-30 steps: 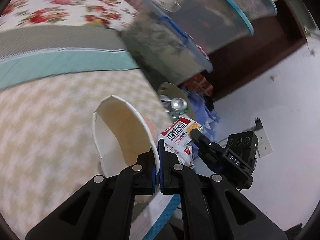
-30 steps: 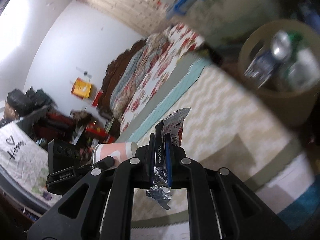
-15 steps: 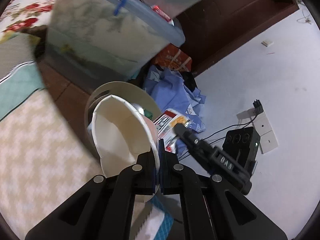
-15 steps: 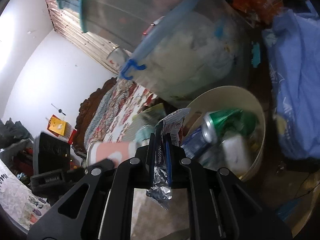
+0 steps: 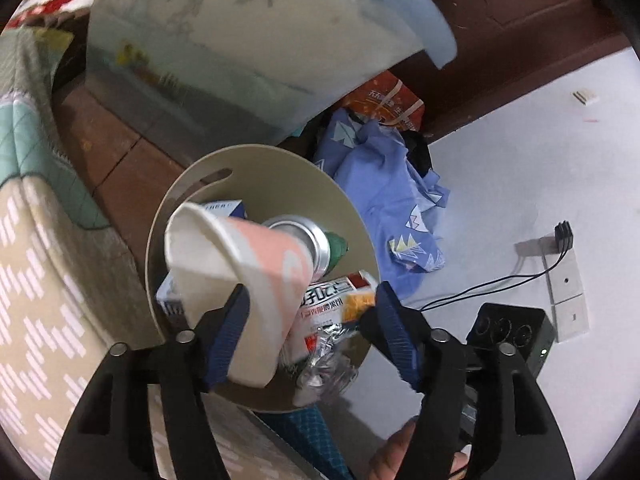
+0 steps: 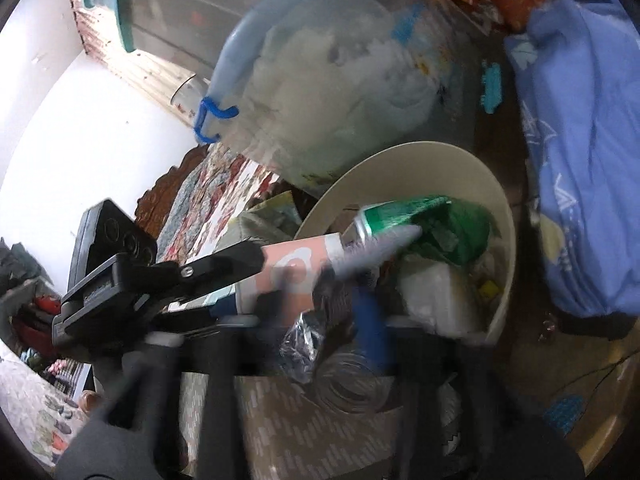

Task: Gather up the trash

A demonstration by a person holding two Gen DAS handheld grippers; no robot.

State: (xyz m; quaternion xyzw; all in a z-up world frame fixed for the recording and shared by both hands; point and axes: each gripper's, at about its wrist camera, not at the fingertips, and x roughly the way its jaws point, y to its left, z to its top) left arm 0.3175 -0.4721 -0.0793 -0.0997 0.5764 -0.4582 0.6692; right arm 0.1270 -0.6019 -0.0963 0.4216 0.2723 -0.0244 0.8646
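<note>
Bedroom floor beside the bed carries a beige waste bin (image 5: 256,160), already holding a green can (image 5: 320,244) and cartons.

Left claw (image 5: 308,332): jaws have just been opening and stand released. The paper cup (image 5: 240,276) lies between them, tipped over the bin's near rim and leaning on one blue pad; no grip remains.

Right claw (image 6: 320,312): heavily blurred, jaws have just been opening. The foil wrapper (image 6: 300,340) hangs at the near rim, apparently freed.

Hazards:
- The cup is partly outside the rim. It may roll off onto the floor.
- The light wrapper may snag on a pad or drift short of the bin.
- The claws sit close together and may collide.
- Beyond the bin, the blue cloth (image 5: 384,184) could hide strays.
</note>
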